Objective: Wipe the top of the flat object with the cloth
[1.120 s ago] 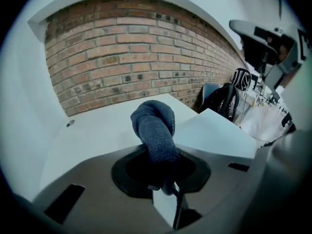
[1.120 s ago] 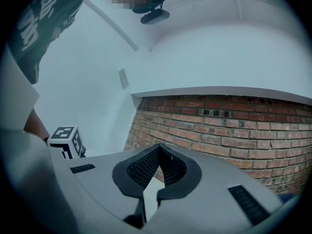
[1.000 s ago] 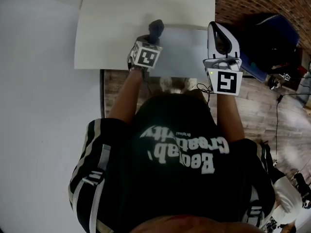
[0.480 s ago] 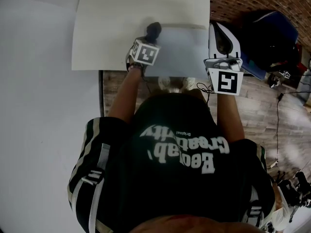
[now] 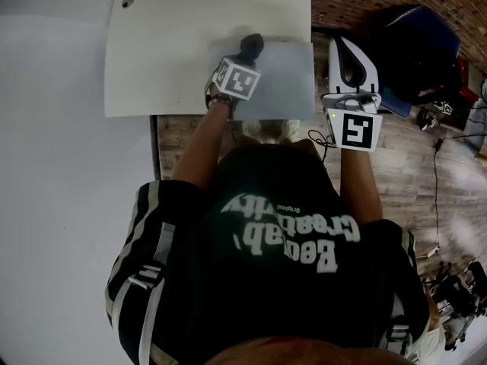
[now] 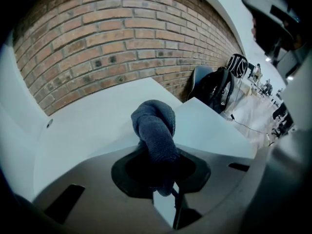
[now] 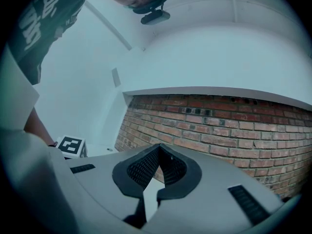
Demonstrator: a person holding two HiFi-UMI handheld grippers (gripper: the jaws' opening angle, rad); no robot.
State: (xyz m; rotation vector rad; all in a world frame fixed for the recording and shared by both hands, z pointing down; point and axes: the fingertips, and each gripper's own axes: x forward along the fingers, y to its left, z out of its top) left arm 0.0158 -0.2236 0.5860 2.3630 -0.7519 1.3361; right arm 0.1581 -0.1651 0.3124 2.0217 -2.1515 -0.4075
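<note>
- Leftward, a plain white wall [image 5: 53, 166] fills the head view, and a red brick wall [image 6: 122, 38] stands behind the work area.
- Next in size, the white bench [image 5: 167, 52] has a small round hole near its far left corner.
- On the bench's near right corner lies the pale grey flat rectangular panel [image 5: 285, 82], with its right side along the bench's right side.
- To the right, on the brown wooden floor [image 5: 426, 181], sits a black backpack [image 5: 415, 44].
- The right claw [image 7: 158, 165] hangs off the bench's right edge, just beside the panel and near the backpack. Its ribbed dark pads meet at the tips with nothing between them, and it points up at the brick wall.
- The left claw [image 6: 161, 169] is over the panel, clamped on the dark grey towelling cloth [image 6: 155, 126].
- The cloth's bunched end sticks out past the pads and sits at the panel's far edge, toward its left corner.
</note>
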